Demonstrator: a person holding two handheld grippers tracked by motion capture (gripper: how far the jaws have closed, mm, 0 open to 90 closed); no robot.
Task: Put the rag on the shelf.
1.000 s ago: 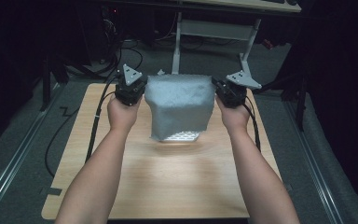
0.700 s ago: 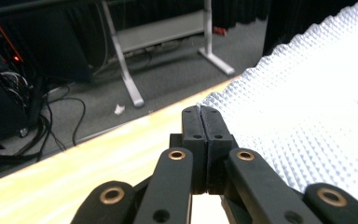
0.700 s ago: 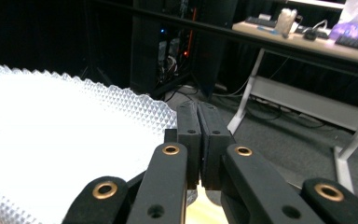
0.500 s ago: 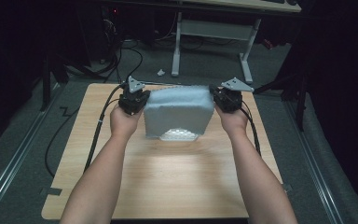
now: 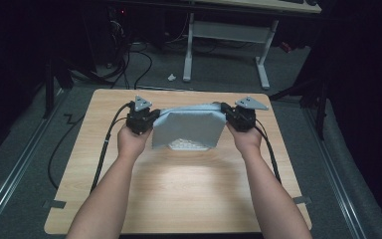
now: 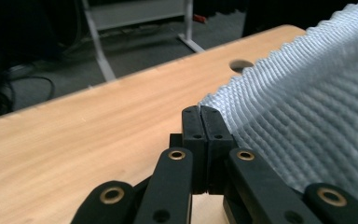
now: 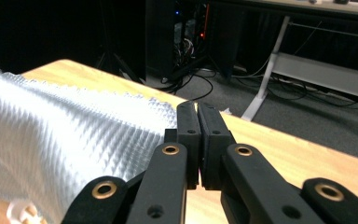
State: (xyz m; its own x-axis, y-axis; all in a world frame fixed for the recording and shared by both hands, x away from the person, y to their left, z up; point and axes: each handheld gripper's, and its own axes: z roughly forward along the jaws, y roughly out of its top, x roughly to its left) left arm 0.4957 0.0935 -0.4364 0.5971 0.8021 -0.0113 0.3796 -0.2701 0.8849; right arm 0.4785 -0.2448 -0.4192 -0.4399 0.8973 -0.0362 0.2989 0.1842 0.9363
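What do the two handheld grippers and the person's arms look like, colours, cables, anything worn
Both the left gripper and the right gripper are matte black, each topped by a grey three-cornered plate. The jaws are flat black blocks on linkage arms with brass-coloured pivot rings. A black cable trails from each. The forearms are bare: no sleeves or gloves.

High view looks down; gripper views sit close (low), sharing the cloth (image 5: 189, 127).

A light wooden table (image 5: 179, 199) is being lit brightly from above, while the room around it is being left dark. Grey carpet (image 5: 219, 74) is seen beyond, with a white-legged desk frame (image 5: 226, 35) and tangled black cables (image 5: 129, 59).
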